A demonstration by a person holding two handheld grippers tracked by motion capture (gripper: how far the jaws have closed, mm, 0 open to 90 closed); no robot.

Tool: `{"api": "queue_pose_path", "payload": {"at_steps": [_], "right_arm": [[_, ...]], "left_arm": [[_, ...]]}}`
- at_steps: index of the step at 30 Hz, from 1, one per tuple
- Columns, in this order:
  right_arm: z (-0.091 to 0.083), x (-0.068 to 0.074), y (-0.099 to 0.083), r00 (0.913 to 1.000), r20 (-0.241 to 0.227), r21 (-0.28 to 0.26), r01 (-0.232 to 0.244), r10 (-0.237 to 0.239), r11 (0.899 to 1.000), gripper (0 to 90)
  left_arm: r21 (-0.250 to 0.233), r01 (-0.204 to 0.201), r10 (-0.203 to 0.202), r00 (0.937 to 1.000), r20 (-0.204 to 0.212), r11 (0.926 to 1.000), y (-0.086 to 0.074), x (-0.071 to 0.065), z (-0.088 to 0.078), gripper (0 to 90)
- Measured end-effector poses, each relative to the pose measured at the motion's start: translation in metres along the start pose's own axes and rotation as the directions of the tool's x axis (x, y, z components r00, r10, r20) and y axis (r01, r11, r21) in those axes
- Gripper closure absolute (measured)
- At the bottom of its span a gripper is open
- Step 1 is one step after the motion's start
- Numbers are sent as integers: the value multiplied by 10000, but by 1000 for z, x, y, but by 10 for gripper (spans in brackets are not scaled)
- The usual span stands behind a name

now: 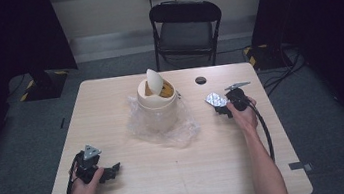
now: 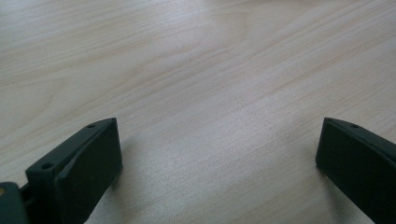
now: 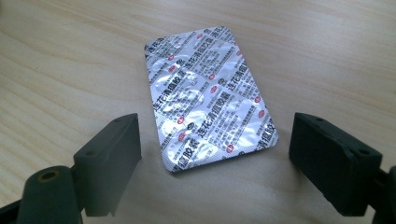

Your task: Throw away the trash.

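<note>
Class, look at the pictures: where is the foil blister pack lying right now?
In the high view the blister pack lies flat on the table's right half, right of the bin. The right gripper stands open around its near end, not touching.

Repeated black Chinese print and small red round logos on the blister pack point(image 3: 210, 100) foil.

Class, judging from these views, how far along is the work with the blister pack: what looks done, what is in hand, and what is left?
Done: the right gripper has reached the blister pack, jaws open on either side. In hand: nothing; the pack lies flat on the table. The left gripper rests open over bare wood. Left: closing on the pack and lifting it, perhaps toward the swing-lid bin.
</note>
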State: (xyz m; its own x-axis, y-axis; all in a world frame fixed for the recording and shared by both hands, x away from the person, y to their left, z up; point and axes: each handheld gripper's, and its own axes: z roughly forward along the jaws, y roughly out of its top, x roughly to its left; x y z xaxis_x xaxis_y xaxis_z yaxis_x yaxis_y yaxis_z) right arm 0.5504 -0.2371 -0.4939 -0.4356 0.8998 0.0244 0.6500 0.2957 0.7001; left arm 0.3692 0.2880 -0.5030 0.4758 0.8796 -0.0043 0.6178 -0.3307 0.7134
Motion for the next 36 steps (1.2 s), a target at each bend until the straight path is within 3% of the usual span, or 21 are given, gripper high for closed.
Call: {"api": "queue_pose_path", "payload": {"at_steps": [6,9,12,14,17,27,36], "right_arm": [[4,5,1,9993,301,-61,216,-215,9997,158],[4,6,0,9993,168,-127,322,-320,9994,162],[4,6,1,9991,26,-129,413,-413,9991,208],[3,6,2,9986,-47,-262,518,-519,9983,316],[2,8,1,9994,63,-300,354,-353,9989,335],[-2,12,3,9995,20,-438,308,-307,9986,337],[-23,22,8,9991,-183,-813,378,-394,9960,338]], "left_arm": [[-31,39,-39,10000,-4,10000,0,0,0,0],[-1,-1,1,10000,-3,10000,0,0,0,0],[-33,29,-29,10000,-32,10000,0,0,0,0],[-35,46,-46,10000,-3,10000,0,0,0,0],[0,1,-1,10000,2,10000,0,0,0,0],[-28,33,-33,10000,-4,10000,0,0,0,0],[-1,-1,1,10000,-1,10000,0,0,0,0]]}}
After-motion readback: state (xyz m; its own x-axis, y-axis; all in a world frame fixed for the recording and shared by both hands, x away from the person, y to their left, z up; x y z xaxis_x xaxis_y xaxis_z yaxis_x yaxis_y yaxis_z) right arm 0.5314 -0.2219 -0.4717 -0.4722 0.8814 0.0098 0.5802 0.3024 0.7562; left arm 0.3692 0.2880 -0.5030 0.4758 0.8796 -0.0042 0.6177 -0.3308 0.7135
